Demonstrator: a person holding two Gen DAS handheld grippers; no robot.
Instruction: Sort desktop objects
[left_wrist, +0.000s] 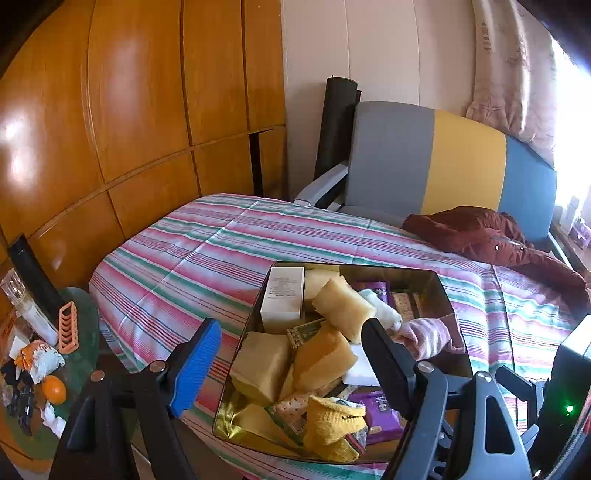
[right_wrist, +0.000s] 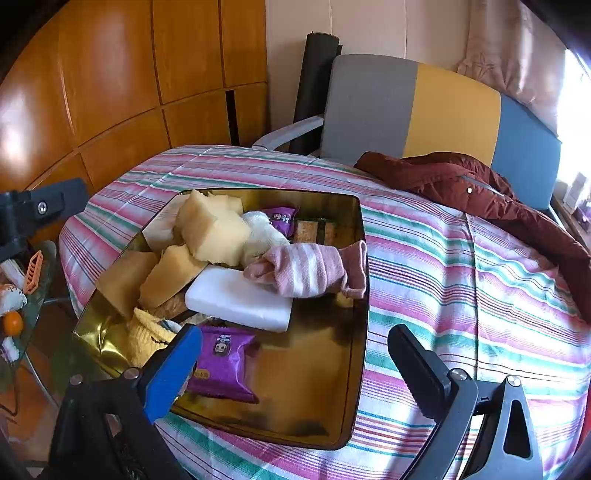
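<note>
On the striped pink, green and white cloth of the counter we found a shallow gold metal tray holding a mixed heap: yellow foam sponge blocks, a flat white foam slab, a pink-and-white striped sock, a yellow knitted sock, purple snack packets and a white carton box. Our left gripper hung above the heap, its jaws spread wide and empty. Our right gripper hovered over the tray's barer near corner, likewise spread and empty, with a purple packet just beside its blue pad. We judged that the frames fitted either gathering into the tray or picking out of it. Any pick would have called for one item to be isolated from its overlapping neighbours.
</note>
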